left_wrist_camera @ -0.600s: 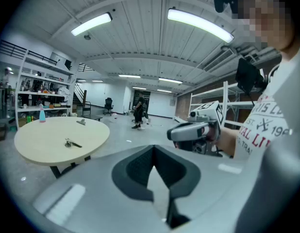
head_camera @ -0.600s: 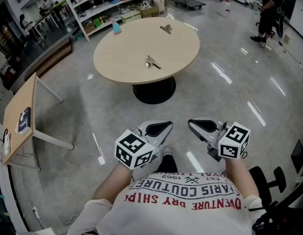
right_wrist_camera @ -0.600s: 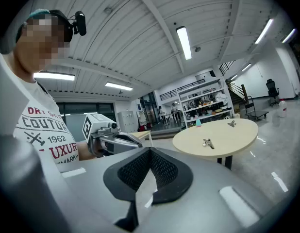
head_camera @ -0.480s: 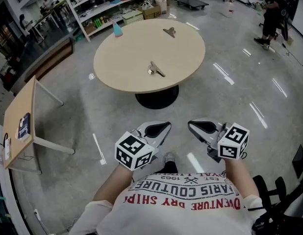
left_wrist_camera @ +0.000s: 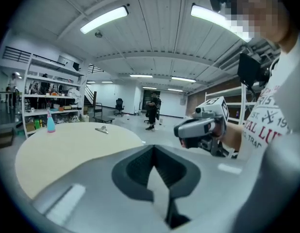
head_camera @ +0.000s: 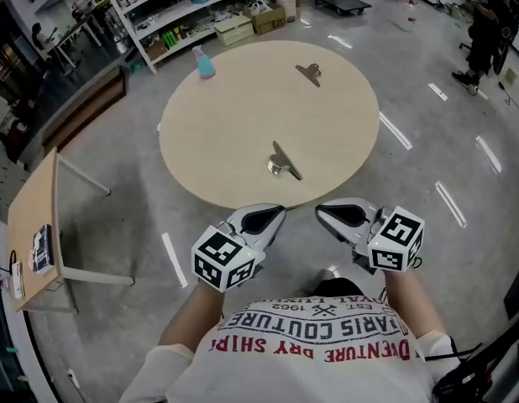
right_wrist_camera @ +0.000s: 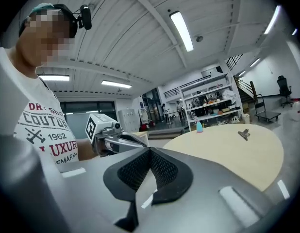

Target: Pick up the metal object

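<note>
A silver metal clip [head_camera: 283, 162] lies near the front of the round beige table [head_camera: 243, 116]. A second metal clip [head_camera: 308, 73] lies at the far side. Both grippers hover side by side just short of the table's near edge. My left gripper [head_camera: 279, 211] is shut and empty, and so is my right gripper [head_camera: 321, 211]. In the left gripper view the jaws [left_wrist_camera: 154, 152] meet with nothing between them, and one clip [left_wrist_camera: 102, 129] shows far across the table. The right gripper view shows shut jaws [right_wrist_camera: 150, 153] and a clip [right_wrist_camera: 244, 134] on the tabletop.
A blue spray bottle [head_camera: 206, 62] stands at the table's far left edge. Storage shelves [head_camera: 192, 11] line the back. A small wooden table [head_camera: 34, 217] stands to the left. A person [head_camera: 486, 28] stands at the far right.
The view has closed in on the round table: the near clip is now much closer to both grippers, which have reached the table's near edge. Both jaws stay shut.
</note>
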`<state>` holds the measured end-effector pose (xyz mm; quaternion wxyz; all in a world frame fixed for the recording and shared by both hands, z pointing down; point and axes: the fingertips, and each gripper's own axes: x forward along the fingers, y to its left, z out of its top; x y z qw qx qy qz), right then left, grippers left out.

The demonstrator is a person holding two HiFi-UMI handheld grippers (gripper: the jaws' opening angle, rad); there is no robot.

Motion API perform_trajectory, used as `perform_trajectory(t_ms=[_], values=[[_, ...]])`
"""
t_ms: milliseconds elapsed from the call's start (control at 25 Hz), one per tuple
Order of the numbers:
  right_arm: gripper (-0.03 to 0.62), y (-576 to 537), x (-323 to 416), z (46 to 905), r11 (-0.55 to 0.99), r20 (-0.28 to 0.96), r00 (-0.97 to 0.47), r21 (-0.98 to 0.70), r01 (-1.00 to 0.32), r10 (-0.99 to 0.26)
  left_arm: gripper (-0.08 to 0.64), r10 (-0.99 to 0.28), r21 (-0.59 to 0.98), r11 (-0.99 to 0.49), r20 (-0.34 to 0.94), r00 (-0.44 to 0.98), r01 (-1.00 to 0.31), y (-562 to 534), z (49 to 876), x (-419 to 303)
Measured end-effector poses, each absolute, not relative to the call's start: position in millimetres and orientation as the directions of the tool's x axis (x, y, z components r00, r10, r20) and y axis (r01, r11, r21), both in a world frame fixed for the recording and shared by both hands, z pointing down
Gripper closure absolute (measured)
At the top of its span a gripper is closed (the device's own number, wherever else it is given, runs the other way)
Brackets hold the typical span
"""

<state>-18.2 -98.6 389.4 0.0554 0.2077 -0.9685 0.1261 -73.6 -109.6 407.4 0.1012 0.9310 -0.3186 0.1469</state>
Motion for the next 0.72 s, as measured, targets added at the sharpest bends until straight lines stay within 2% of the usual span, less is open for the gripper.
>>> perform_trajectory(t_ms=[440, 720], values=[[0.592, -215, -22, 412, 0.893, 0.198, -0.932, -0.282, -0.352, -0.304, 0.557, -0.523, 0.155, -0.773, 0.395, 0.755, -0.616, -211, 432, -67], [0.592, -267, -24, 446, 0.877, 0.249, -0.931, -0.338, -0.341, -0.266, 0.557, -0.500, 0.154, -0.768, 0.463, 0.732, -0.622, -267, 484, -79]])
